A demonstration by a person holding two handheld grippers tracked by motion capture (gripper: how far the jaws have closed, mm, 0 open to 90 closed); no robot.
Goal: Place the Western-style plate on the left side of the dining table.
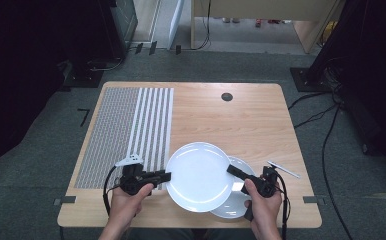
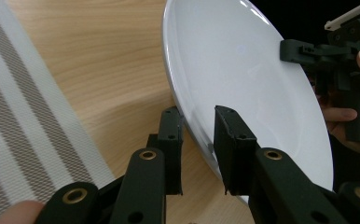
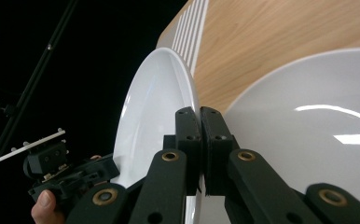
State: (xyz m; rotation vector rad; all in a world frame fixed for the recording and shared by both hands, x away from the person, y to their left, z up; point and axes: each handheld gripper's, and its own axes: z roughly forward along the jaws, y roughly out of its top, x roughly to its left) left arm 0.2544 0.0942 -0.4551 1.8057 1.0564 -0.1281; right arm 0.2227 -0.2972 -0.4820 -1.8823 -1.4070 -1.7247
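Left gripper view had my left tool (image 2: pixel 197 123) straddling the upper plate (image 2: pixel 243 79) rim, jaws narrow but not pinching. My right tool (image 3: pixel 200 116) clamped the opposite rim above the lower plate (image 3: pixel 308 140). With one side loose, the plate could tip onto it. Farther off, the high view alone gave a pen (image 1: pixel 283 169) on the surface (image 1: pixel 241 120).

Tongs (image 3: pixel 200 140) clamped on plate rim (image 3: pixel 187 93)
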